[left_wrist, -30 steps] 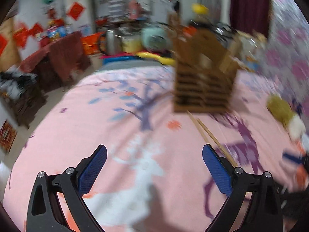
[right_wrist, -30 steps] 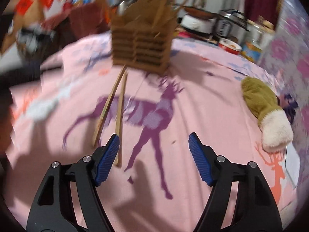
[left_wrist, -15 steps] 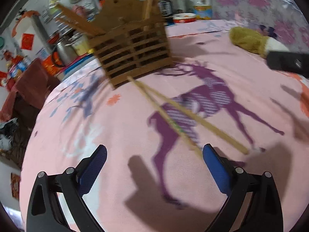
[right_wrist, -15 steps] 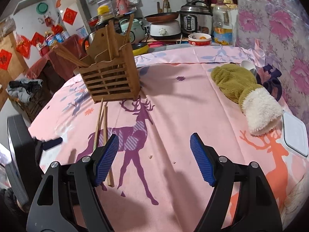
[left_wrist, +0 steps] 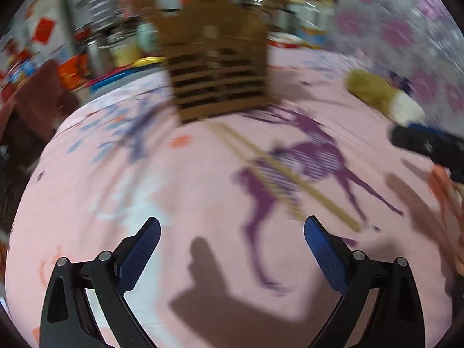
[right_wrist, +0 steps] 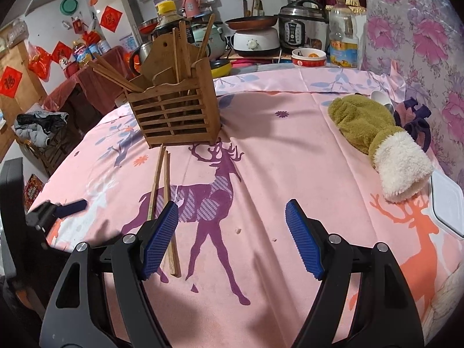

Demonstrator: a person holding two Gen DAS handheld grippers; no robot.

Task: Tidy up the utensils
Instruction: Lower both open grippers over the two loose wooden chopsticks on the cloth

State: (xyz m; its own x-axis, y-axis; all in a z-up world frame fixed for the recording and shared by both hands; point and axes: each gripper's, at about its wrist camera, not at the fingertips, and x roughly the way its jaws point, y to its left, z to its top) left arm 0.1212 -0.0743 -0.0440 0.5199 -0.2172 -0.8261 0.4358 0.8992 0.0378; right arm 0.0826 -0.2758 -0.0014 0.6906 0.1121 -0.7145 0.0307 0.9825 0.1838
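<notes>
A slatted wooden utensil holder (right_wrist: 177, 113) (left_wrist: 217, 78) stands at the back of the round pink table, with several chopsticks sticking out of its top. Two loose wooden chopsticks (right_wrist: 162, 200) (left_wrist: 278, 174) lie side by side on the cloth in front of it. My right gripper (right_wrist: 232, 232) hovers open over the cloth, its left finger just over the near ends of the chopsticks. My left gripper (left_wrist: 232, 246) is open and empty, with the chopsticks' near ends just beyond its right finger. The left gripper's tip (right_wrist: 58, 208) shows at the left edge of the right wrist view.
A green and white fuzzy mitten (right_wrist: 382, 142) lies at the right of the pink deer-print tablecloth (right_wrist: 290, 156). A white lidded box (right_wrist: 446, 206) sits at the right edge. A rice cooker (right_wrist: 304, 29), bottles and a bowl (right_wrist: 308, 57) stand behind the table.
The left wrist view has swung: the holder went from centre-right to upper-left and back to centre, and the chopsticks now lie nearer its right finger. The right view rolled level and sharpened.
</notes>
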